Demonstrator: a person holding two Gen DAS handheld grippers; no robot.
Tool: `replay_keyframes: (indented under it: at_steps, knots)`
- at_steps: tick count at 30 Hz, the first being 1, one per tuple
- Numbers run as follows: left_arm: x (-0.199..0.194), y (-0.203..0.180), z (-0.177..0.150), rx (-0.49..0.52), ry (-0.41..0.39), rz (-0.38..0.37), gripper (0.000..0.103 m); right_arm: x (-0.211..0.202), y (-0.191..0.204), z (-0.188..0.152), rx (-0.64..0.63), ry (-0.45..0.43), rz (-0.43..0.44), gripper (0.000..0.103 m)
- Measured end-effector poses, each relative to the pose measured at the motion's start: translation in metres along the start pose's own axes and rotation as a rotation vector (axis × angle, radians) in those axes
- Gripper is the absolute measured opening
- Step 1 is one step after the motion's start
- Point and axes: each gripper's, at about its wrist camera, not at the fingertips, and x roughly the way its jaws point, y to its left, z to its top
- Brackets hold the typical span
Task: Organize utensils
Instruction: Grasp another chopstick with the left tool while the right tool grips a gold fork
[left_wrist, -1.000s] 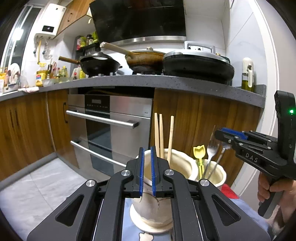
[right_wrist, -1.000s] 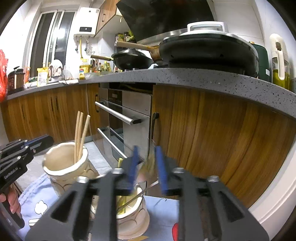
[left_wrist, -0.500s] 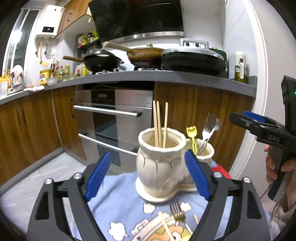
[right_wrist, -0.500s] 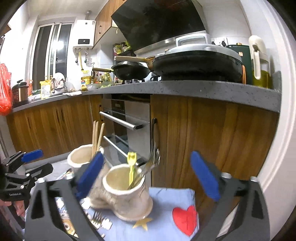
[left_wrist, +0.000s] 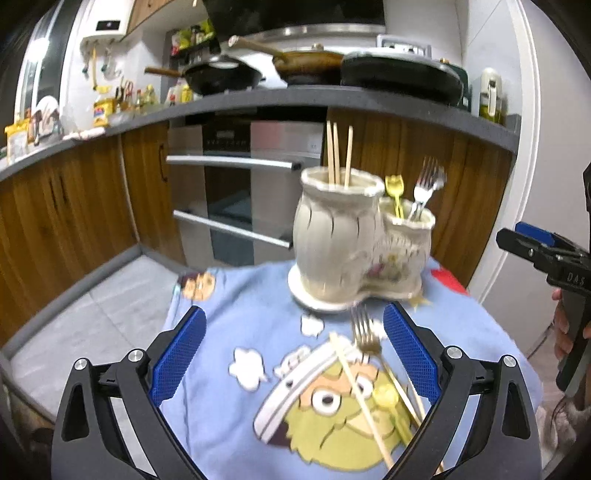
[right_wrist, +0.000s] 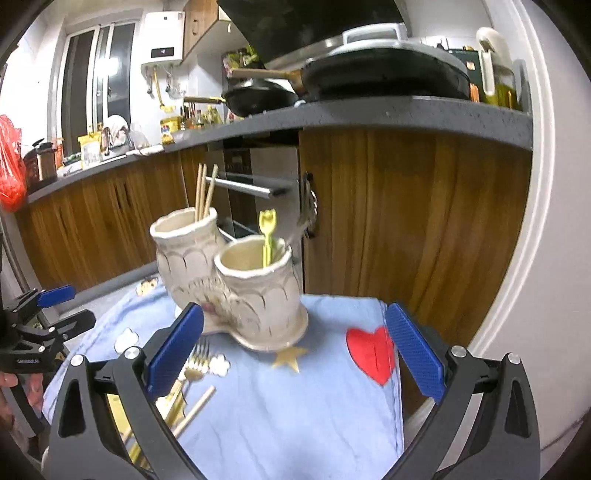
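A cream ceramic double holder (left_wrist: 336, 236) (right_wrist: 229, 280) stands at the far side of a blue cartoon cloth (left_wrist: 229, 332). Its tall pot holds three chopsticks (left_wrist: 336, 155); the low pot holds a yellow spoon (left_wrist: 394, 192) and metal forks (left_wrist: 424, 184). Loose on the cloth lie a fork (left_wrist: 364, 332), chopsticks (left_wrist: 358, 391) and a yellow spoon (left_wrist: 386, 393), just inside my left gripper's right finger. My left gripper (left_wrist: 293, 314) hovers over the cloth, jaws opening, gripping nothing. My right gripper (right_wrist: 294, 310) is open and empty in front of the holder. The loose fork (right_wrist: 197, 356) lies by its left finger.
Wooden cabinets and a steel oven (left_wrist: 240, 192) stand right behind the cloth-covered table. Pans (left_wrist: 221, 74) sit on the grey counter (right_wrist: 406, 110) above. The cloth's right edge (right_wrist: 397, 387) drops off near a white wall. A hand holds each gripper handle at the frame sides.
Both grippers went from shut or nearly shut to wide open and drew back and down from the holder. The cloth and the loose utensils on it came into view.
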Motion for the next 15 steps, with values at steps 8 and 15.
replay_keyframes:
  at_steps: [8, 15]
  knots:
    - [0.006, -0.009, -0.035, 0.044, 0.14, 0.006, 0.096, 0.004, -0.003, -0.024, 0.013, 0.078, 0.002, 0.098]
    - [0.015, -0.024, -0.051, 0.05, 0.25, 0.001, 0.094, 0.005, -0.001, -0.038, -0.003, 0.119, 0.017, 0.098]
